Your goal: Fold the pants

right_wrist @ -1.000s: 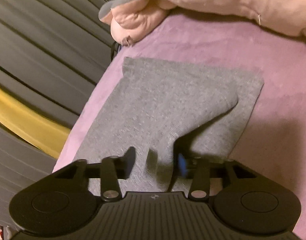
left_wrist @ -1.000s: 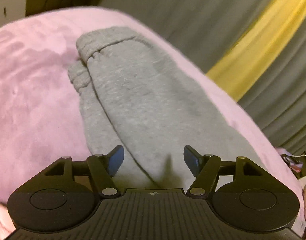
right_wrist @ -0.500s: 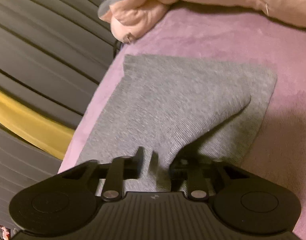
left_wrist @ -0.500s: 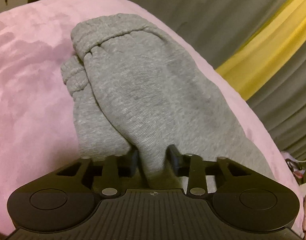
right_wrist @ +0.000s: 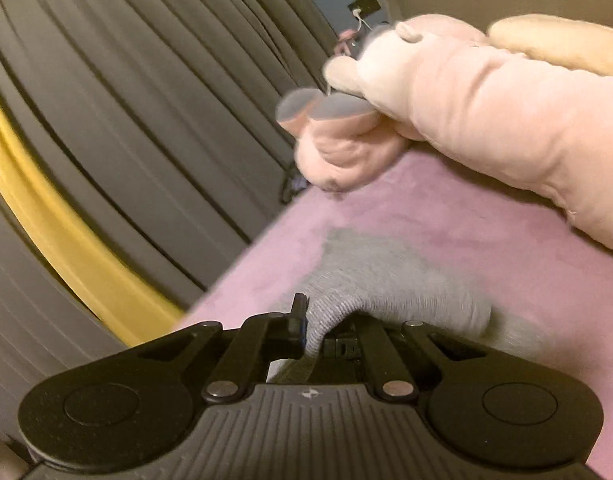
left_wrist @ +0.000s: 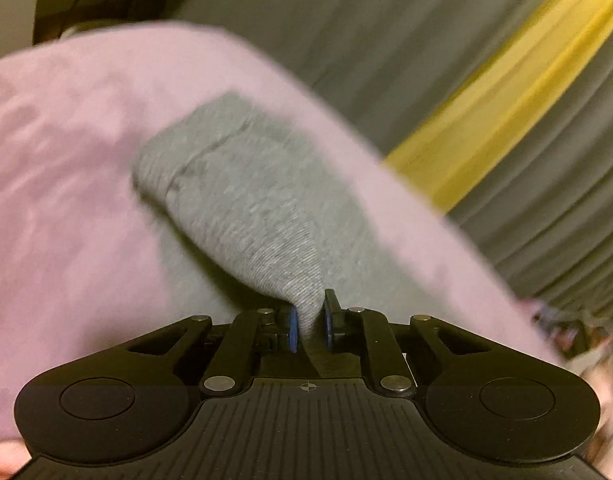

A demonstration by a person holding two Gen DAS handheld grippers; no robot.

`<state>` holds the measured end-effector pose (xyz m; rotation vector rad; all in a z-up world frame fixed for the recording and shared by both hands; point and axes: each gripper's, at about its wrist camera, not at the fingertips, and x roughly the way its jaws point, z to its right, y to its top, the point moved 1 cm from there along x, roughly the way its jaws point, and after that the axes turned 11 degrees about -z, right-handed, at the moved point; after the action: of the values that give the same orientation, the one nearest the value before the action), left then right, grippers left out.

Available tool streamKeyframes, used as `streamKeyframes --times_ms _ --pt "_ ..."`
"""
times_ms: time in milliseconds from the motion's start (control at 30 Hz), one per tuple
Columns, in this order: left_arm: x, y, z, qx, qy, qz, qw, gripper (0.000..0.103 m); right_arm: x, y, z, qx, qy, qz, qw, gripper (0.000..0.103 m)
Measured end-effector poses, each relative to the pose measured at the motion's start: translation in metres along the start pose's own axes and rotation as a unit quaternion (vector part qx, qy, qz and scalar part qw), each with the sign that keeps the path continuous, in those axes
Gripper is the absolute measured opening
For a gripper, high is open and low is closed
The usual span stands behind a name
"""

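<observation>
Grey sweatpants [left_wrist: 246, 200] lie on a pink plush bed cover [left_wrist: 58, 208]. My left gripper [left_wrist: 309, 326] is shut on a pinched ridge of the grey cloth and lifts it off the cover; the cuffed leg ends trail away at the far end. In the right wrist view my right gripper [right_wrist: 320, 330] is shut on another fold of the pants [right_wrist: 386, 280], raised above the pink cover [right_wrist: 446, 216]. Both views are blurred by motion.
A grey pleated curtain [left_wrist: 406, 40] with a yellow stripe [left_wrist: 506, 80] hangs along the bed's edge. A pale pink plush toy [right_wrist: 466, 104] lies across the far end of the bed in the right wrist view.
Both grippers closed onto the grey cloth and have lifted it; the pants now bunch up toward each gripper and the views tilt up.
</observation>
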<state>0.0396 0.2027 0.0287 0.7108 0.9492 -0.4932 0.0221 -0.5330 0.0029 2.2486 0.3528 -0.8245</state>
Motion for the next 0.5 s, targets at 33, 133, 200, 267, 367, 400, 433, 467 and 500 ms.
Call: streamKeyframes --times_ms 33,133,200,267,367,400,433,467,500 --pt "0.011 -0.005 -0.006 0.005 0.022 -0.023 0.9995 0.019 0.01 -0.005 0.009 0.006 -0.018 -0.027 0.999 0.006" --pt "0.023 -0.014 -0.016 -0.013 0.089 -0.045 0.9949 0.039 0.025 -0.015 0.03 0.034 -0.099 -0.068 0.992 0.011" --pt "0.01 -0.014 -0.014 -0.031 0.1 -0.019 0.9943 0.047 0.014 -0.015 0.036 0.048 -0.124 -0.044 0.99 0.019" --pt "-0.008 -0.014 -0.005 -0.04 0.148 0.029 0.9877 0.049 0.001 -0.012 0.03 0.042 -0.157 -0.013 0.987 0.025" --pt "-0.028 -0.02 0.022 -0.011 0.228 0.112 0.9672 0.064 -0.013 -0.014 0.005 0.002 -0.193 0.034 0.981 0.026" --pt "-0.029 -0.023 0.032 0.008 0.221 0.128 0.9669 0.068 -0.016 -0.017 -0.007 -0.013 -0.192 0.048 0.98 0.028" --pt "-0.027 -0.027 0.045 0.031 0.204 0.134 0.9691 0.069 -0.015 -0.023 -0.019 -0.025 -0.174 0.056 0.983 0.029" --pt "-0.02 -0.032 0.059 0.052 0.189 0.135 0.9711 0.071 -0.011 -0.027 -0.029 -0.039 -0.147 0.052 0.987 0.032" --pt "-0.012 -0.038 0.073 0.076 0.174 0.128 0.9735 0.074 -0.002 -0.034 -0.04 -0.057 -0.112 0.034 0.992 0.038"
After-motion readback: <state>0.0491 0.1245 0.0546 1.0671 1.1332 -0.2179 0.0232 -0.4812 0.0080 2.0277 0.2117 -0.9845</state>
